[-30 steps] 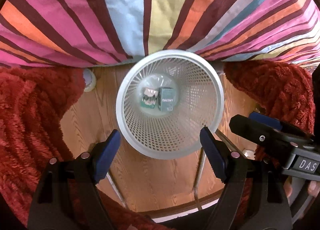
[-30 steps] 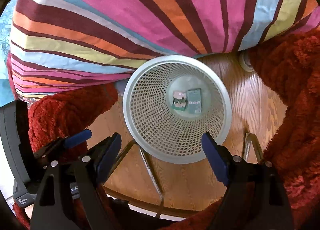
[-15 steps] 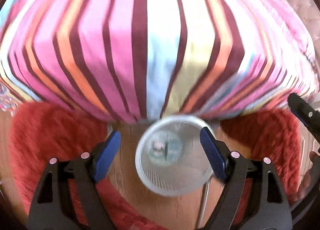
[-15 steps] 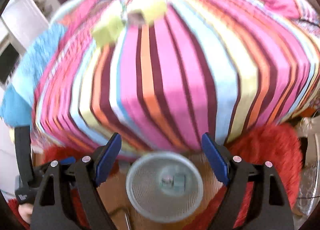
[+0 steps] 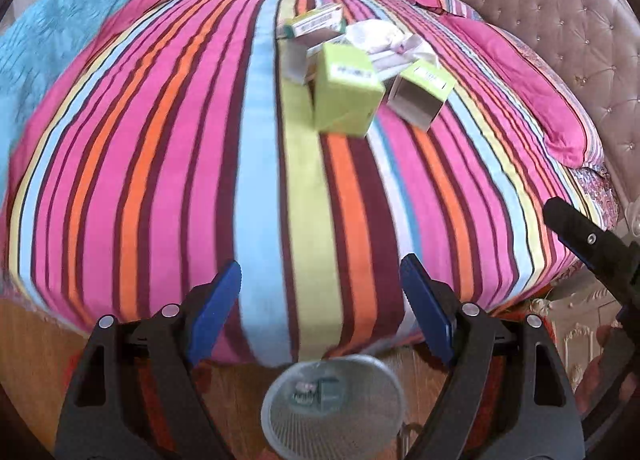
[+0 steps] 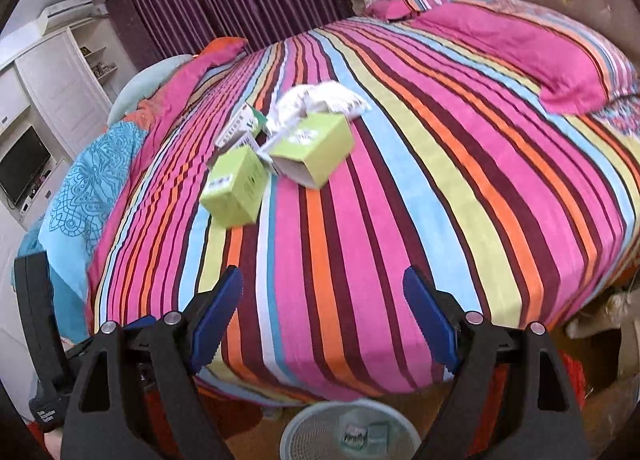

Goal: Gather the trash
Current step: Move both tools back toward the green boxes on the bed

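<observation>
Several lime-green cardboard boxes (image 5: 346, 98) and crumpled white paper (image 5: 380, 40) lie together on the striped bed; they also show in the right wrist view, boxes (image 6: 236, 186) and paper (image 6: 320, 100). A white mesh waste basket (image 5: 360, 428) stands on the wood floor at the bed's foot, with two small packets inside (image 5: 316, 390); the basket also shows in the right wrist view (image 6: 304, 436). My left gripper (image 5: 320, 312) and right gripper (image 6: 322, 312) are both open and empty, raised above the basket and facing the bed.
The striped bedspread (image 5: 200, 160) fills most of both views. A tufted headboard (image 5: 540, 20) is at the right, pink pillows (image 6: 560, 60) near it, a blue blanket (image 6: 88, 180) at the left. Red shaggy rug lies beside the basket. White cabinets (image 6: 48, 92) stand far left.
Both grippers have tilted up and back from looking straight down into the basket. The bed top with the boxes and paper has come into view; the basket has slid to the bottom edge.
</observation>
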Motion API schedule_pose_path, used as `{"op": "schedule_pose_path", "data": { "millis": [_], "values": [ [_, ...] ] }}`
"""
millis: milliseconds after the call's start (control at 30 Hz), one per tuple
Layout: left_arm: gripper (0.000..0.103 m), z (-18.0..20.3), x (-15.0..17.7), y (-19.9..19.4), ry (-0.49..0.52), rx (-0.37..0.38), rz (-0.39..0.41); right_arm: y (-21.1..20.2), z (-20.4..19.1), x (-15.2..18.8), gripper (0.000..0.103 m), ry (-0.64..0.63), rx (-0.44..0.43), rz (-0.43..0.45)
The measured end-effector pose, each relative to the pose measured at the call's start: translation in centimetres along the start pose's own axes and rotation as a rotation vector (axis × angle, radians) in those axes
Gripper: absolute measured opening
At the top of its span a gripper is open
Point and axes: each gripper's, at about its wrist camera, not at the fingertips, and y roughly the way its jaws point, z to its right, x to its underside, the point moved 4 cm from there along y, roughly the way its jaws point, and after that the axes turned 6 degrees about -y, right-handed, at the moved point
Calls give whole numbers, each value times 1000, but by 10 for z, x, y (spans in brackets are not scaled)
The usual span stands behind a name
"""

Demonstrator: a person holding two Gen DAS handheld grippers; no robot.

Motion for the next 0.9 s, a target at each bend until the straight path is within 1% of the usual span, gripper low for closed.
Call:
{"op": "schedule_pose_path", "data": {
  "millis": [200,333,567,833,867,900],
  "values": [
    [79,18,-30,14,35,-5,36,17,2,-15,78,-2,3,4],
    [79,27,-49,26,67,-11,46,29,2,-27,78,7,-4,2],
    [79,26,-74,48,43,-1,66,50,-3,-44,78,2,6,-6],
    [79,25,-92,66,31,11,59,74,-3,-60,78,22,18,-34],
    [79,26,-94,69,34,9,59,77,-3,-62,83,23,23,-37],
    [79,27,-95,70,37,8,59,81,-4,-65,92,21,30,-40]
  ]
}}
